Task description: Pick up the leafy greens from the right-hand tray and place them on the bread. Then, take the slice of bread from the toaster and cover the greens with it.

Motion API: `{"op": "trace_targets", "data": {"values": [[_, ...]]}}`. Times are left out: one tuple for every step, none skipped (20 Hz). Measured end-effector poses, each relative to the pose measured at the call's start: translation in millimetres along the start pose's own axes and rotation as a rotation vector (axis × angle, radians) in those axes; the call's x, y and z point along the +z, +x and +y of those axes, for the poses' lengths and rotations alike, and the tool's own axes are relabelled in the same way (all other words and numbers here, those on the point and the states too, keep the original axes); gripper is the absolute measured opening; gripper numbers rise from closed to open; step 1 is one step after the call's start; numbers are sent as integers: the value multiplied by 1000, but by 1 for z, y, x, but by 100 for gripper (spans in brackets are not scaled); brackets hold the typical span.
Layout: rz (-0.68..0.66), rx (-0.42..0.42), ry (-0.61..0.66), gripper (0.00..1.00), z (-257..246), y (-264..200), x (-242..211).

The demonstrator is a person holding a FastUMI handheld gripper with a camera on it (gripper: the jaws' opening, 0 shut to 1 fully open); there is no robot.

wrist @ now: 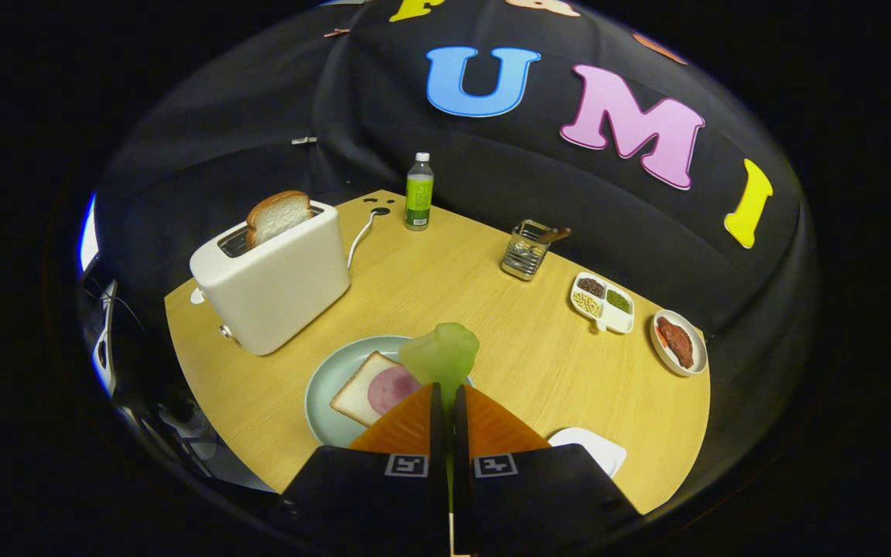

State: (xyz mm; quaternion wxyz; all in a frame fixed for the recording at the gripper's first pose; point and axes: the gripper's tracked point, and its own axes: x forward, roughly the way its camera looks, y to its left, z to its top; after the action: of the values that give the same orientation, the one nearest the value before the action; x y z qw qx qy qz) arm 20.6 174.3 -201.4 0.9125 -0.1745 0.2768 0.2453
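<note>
The fingers [445,394] are clamped on the leafy greens [440,356], above the bread with ham [374,387]; placing them remains, and the toaster slice [278,216] is untouched.

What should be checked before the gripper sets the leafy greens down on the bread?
1. Gripper shut on the leafy greens: ok.
2. Bread with ham lying on the plate: ok.
3. Greens above the bread: roughly, hanging over its near edge; height cannot tell.
4. Second slice of bread standing in the toaster: ok.
5. Right-hand tray emptied: cannot tell, partly hidden.
</note>
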Motion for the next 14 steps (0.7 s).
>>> {"op": "trace_targets", "data": {"values": [[2, 1, -19, 7, 5, 7, 0], [5, 4, -33, 7, 11, 16, -1], [11, 5, -43, 7, 16, 25, -3], [23, 4, -53, 7, 20, 33, -5], [31, 6, -59, 8, 24, 40, -6], [42, 7, -59, 8, 28, 48, -7], [55, 17, -49, 8, 33, 54, -10], [75, 30, -26, 10, 39, 58, -14], [96, 45, -2, 11, 45, 63, -17], [106, 50, 8, 13, 47, 65, -17], [106, 53, 11, 15, 48, 67, -17], [107, 59, 14, 17, 50, 69, -17], [114, 62, 20, 19, 51, 69, -19], [128, 66, 31, 21, 54, 70, -22]]}}
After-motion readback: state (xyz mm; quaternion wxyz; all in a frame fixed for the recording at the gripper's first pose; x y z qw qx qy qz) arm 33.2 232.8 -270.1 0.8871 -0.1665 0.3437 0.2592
